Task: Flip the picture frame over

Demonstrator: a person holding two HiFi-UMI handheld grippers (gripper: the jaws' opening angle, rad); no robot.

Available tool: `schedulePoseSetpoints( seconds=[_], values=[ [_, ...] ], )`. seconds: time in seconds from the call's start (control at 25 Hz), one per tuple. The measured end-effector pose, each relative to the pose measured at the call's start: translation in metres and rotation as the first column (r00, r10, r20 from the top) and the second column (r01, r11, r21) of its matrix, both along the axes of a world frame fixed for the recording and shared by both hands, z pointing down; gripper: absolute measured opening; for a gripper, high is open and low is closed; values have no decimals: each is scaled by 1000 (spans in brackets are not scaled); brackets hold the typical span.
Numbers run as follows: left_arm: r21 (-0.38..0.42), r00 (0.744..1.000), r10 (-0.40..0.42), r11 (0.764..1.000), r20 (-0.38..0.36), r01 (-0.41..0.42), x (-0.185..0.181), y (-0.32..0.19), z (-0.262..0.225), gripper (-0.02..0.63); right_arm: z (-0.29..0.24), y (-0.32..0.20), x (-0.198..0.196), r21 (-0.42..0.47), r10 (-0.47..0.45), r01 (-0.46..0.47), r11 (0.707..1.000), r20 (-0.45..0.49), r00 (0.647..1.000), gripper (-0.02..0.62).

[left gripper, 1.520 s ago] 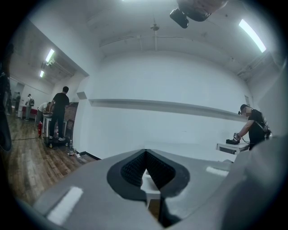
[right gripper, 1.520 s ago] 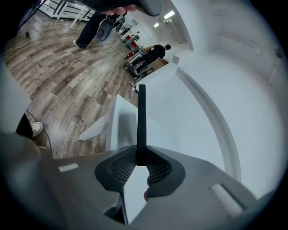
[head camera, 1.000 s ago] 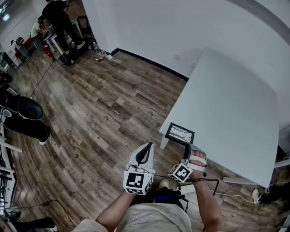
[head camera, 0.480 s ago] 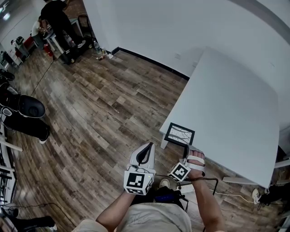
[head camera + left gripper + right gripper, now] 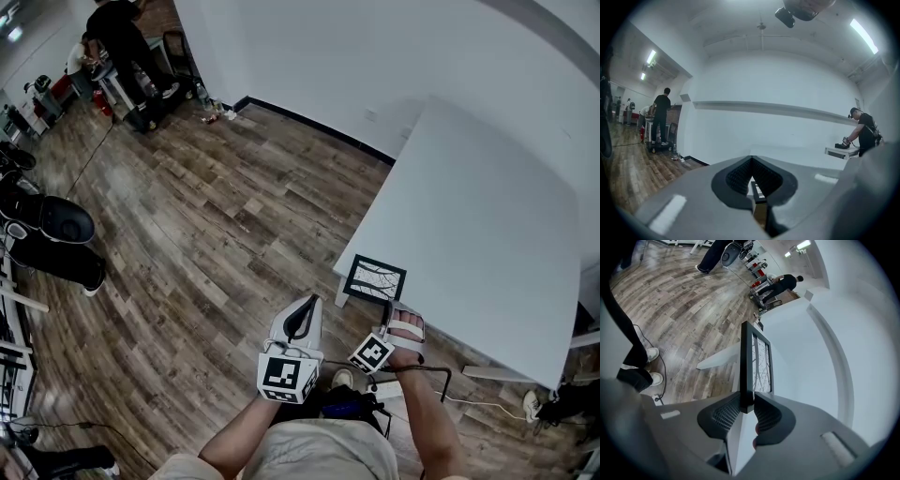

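The black picture frame (image 5: 375,279) lies on the near left corner of the white table (image 5: 469,216), with its branch drawing facing up. My right gripper (image 5: 394,315) is at the frame's near edge. In the right gripper view, that edge of the frame (image 5: 757,362) stands between the gripper's (image 5: 746,411) pads. The jaws have just been opening, and a gap shows beside the edge. My left gripper (image 5: 306,307) hovers over the floor to the left of the table. In the left gripper view, my left gripper (image 5: 751,161) is shut with its tips together and holds nothing.
Wood flooring spreads to the left of the table. Black equipment (image 5: 47,225) stands at the far left, and people work at a bench (image 5: 112,37) in the far corner. A cable (image 5: 441,375) trails by my feet. Another person (image 5: 862,133) works at a distant table.
My right gripper has sunk a little at the frame's near edge. The frame stays flat on the table, and the left gripper has not moved.
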State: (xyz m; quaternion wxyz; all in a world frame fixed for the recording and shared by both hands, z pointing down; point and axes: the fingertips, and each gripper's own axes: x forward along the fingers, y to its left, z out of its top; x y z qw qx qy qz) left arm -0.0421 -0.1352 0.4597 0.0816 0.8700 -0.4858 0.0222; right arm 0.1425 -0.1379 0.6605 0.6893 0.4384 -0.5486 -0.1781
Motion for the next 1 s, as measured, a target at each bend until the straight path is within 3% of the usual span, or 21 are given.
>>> schedulePoseSetpoints(
  seconds=[0.48, 1.0],
  values=[
    [-2, 1000, 3, 1000, -5, -3, 2, -3, 1, 2, 4, -2, 2, -9, 29, -29, 1000, 38, 999, 125],
    [-4, 1000, 5, 1000, -9, -5, 4, -8, 3, 2, 11, 0, 1, -64, 81, -72, 995, 155, 985, 220]
  ],
)
